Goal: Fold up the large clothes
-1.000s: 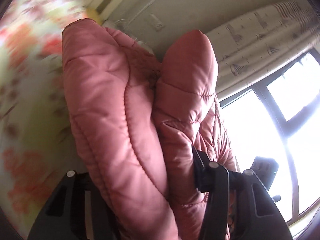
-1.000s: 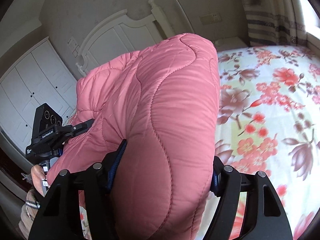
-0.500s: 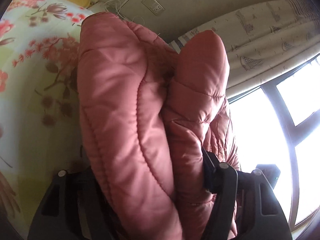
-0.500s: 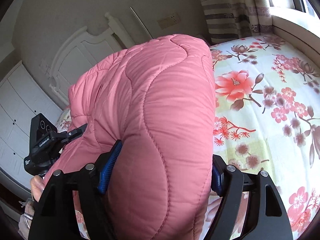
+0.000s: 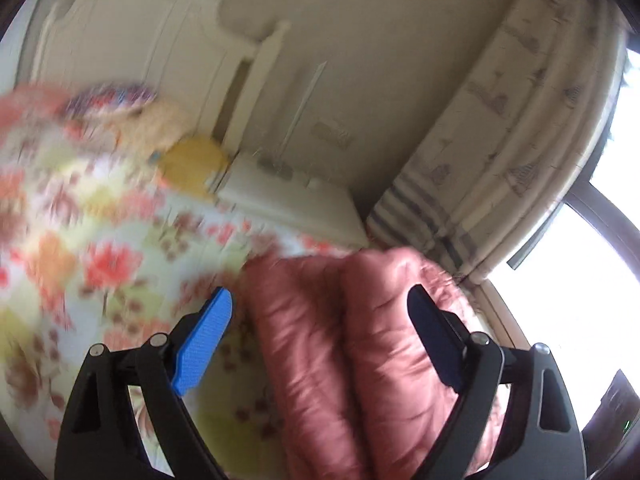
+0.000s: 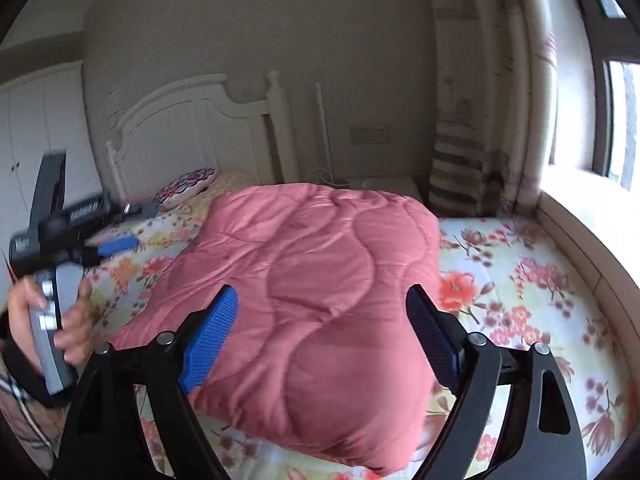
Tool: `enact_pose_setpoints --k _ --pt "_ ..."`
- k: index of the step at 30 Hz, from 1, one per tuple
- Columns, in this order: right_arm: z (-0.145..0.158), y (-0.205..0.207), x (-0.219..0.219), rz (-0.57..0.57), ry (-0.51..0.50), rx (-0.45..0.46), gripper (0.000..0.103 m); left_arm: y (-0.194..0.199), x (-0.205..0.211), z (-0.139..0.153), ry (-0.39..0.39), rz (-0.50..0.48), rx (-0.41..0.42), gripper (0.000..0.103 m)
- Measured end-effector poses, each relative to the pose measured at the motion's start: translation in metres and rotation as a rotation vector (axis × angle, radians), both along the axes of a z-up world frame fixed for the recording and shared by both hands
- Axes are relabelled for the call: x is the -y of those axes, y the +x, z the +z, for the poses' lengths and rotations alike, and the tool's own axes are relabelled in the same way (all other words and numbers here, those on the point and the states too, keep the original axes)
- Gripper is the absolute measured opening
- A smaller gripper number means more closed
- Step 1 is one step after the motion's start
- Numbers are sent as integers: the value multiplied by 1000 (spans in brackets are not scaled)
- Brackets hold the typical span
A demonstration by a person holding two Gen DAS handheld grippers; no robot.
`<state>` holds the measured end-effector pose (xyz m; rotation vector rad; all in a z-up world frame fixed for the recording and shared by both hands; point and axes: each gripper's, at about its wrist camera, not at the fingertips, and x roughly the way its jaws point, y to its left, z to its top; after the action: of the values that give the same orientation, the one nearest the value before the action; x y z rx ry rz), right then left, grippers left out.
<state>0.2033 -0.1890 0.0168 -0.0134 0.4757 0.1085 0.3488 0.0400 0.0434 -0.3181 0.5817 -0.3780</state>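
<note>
A pink quilted puffer coat (image 6: pixel 320 296) lies folded in a thick bundle on the flowered bed sheet (image 6: pixel 520 280). My right gripper (image 6: pixel 320 320) is open, its blue pads spread on either side above the near part of the coat, holding nothing. My left gripper (image 5: pixel 320 320) is open too, over the coat's end (image 5: pixel 360 340); that view is motion-blurred. The left gripper also shows in the right wrist view (image 6: pixel 116 246), held in a hand to the left of the coat.
A white headboard (image 6: pixel 192 132) and a patterned pillow (image 6: pixel 184 192) are at the far end of the bed. A yellow cushion (image 5: pixel 192 164) lies near a white nightstand (image 5: pixel 288 200). A curtain (image 6: pixel 472 120) and window (image 6: pixel 616 120) stand to the right; white wardrobe doors (image 6: pixel 32 140) stand to the left.
Both grippers were shut on the coat and held it up. Now both are open, the coat lies on the bed, and the left gripper has swung away to the left.
</note>
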Motion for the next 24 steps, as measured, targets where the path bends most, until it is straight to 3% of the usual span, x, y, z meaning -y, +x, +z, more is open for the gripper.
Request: enact_pose_setpoints --k 2,4,6,8,13,16,19,24 --pt "-6 -1 -32 64 -89 7 68 4 42 23 132 -102 48 90" --pt "-20 5 -64 125 -163 -8 61 12 81 28 292 -183 74 93" --pt "-34 7 -87 154 -217 -28 55 31 120 24 424 -232 65 94" --pt "-49 12 -101 147 -278 -57 55 52 143 10 497 -246 33 93" --pt "-69 19 -101 154 -307 -112 56 90 132 -49 461 -175 -129 96" --pt "-72 25 -101 163 -320 -139 56 104 110 -88 384 -150 -187 101" --pt "-79 29 -102 154 -353 -130 56 113 99 -94 320 -169 -232 101" --pt "-78 34 -94 146 -317 -132 56 110 101 -92 327 -175 -219 101"
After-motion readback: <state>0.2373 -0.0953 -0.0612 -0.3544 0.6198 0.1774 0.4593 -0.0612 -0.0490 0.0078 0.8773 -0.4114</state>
